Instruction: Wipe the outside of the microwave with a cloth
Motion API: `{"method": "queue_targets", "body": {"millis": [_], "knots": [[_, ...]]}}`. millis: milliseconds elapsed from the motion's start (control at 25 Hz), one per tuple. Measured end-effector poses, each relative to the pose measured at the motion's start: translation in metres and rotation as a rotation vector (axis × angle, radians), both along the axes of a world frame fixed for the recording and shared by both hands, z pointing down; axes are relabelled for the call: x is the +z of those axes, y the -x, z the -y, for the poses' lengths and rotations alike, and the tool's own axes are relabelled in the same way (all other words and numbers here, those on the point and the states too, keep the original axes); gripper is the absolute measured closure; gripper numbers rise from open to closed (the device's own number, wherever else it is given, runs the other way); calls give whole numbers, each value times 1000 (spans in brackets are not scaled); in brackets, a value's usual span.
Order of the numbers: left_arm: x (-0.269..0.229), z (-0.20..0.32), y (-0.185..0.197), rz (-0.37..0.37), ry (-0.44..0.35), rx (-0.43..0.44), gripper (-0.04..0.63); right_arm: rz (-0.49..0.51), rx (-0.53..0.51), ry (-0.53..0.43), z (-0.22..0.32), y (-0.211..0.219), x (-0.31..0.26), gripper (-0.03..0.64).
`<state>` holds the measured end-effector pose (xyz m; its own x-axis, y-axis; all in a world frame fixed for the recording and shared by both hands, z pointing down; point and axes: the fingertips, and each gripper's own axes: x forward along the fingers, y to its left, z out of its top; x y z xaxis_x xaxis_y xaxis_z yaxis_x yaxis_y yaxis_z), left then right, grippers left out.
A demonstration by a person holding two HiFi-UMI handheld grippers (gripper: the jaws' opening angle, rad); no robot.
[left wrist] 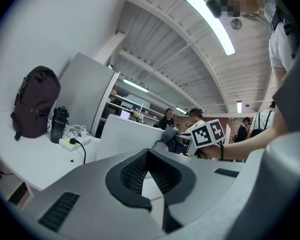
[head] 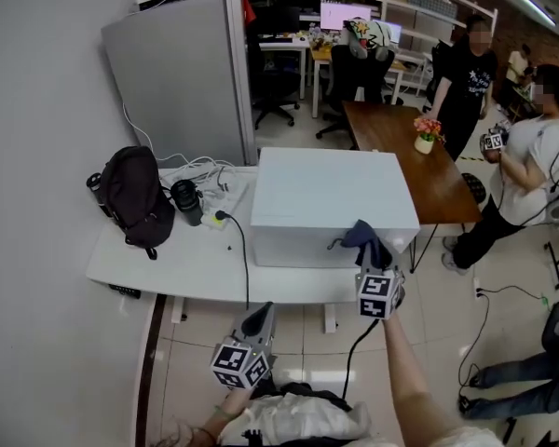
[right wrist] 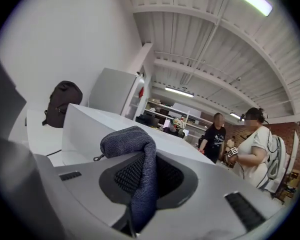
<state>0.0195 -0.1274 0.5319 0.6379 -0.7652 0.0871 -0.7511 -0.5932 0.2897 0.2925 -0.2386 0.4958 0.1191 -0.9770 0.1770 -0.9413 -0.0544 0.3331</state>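
Observation:
The microwave [head: 326, 194] is a white box on the white table [head: 168, 264]; it also shows in the left gripper view [left wrist: 125, 134] and the right gripper view [right wrist: 85, 124]. My right gripper [head: 371, 252] [right wrist: 140, 161] is shut on a dark blue cloth [head: 364, 237] [right wrist: 132, 146] and holds it against the microwave's front right top edge. The left gripper view catches that cloth [left wrist: 172, 141] too. My left gripper [head: 258, 319] [left wrist: 148, 155] hangs lower, in front of the table's front edge, shut with nothing in it.
A black backpack [head: 135, 194], a dark bottle [head: 186, 201] and a power strip [head: 219, 217] with a black cable lie left of the microwave. A grey partition [head: 182, 73] stands behind. A wooden table [head: 401, 147] with a flower pot [head: 427, 133] and two standing people [head: 531, 175] [head: 466, 73] are at the right.

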Motion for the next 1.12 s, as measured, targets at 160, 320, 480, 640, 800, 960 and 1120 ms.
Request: {"method": "queue_targets", "body": {"millis": [160,320,480,640,800,960,1120], "knots": [[7,-14,-28,-8,19,-18,609,-13,94,3,-18,-77,4,538],[16,-26,-50,0,36,-15,609,23,104,-7,-29,-109,9,538],[18,-27,-55,10,36,-31,609,124,-31,-76,-43,-61,5,538],[17,-26,-49,17,33,-57,609,257,-268,-80,-53,43,18,538],[16,-30,-36,33,31,-67,609,226,-473,-94,-36,155,17,538],[14,-38,-14,52,34,-90,609,155,-634,-66,-5,247,37,538],[8,-33,12,49,25,-136,609,66,-647,5,26,283,67,538]]}}
